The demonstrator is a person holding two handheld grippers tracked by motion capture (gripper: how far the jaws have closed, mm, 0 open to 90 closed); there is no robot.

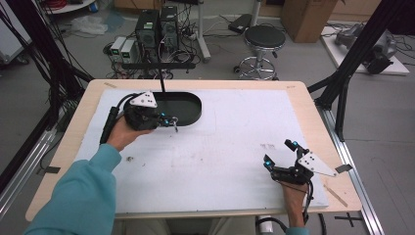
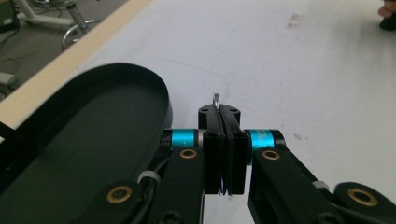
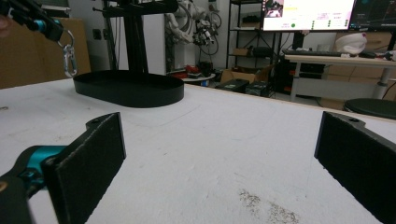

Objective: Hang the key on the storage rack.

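The left gripper point(image 2: 223, 114) has its jaws pressed together on a thin piece of silver metal, whose tip pokes up between them at the centre of the left gripper view. In the right gripper view, this same gripper point(image 3: 44, 23) appears at the upper left with a silver carabiner point(image 3: 69, 53) hanging from its jaws, clear of the table. In the high view the left gripper point(image 1: 169, 121) sits in the upper left part of the frame, held by the person's left hand point(image 1: 125, 134), and the small carabiner point(image 1: 174, 126) dangles at its tip.

Just beside that gripper lies a black oval tray point(image 1: 188, 117), on the white mat point(image 1: 220, 156). In the left gripper view the tray point(image 2: 70, 154) fills the lower left, its rim next to the jaws.

The right gripper point(image 1: 280, 153) rests low at the lower right of the high view with its jaws spread wide apart and nothing between them. In its own view the two black jaws stand at the left and right edges over the bare mat point(image 3: 210, 154), with the tray point(image 3: 128, 88) well away at the upper left.

A teal sleeve point(image 1: 80, 191) covers the left forearm at the lower left.
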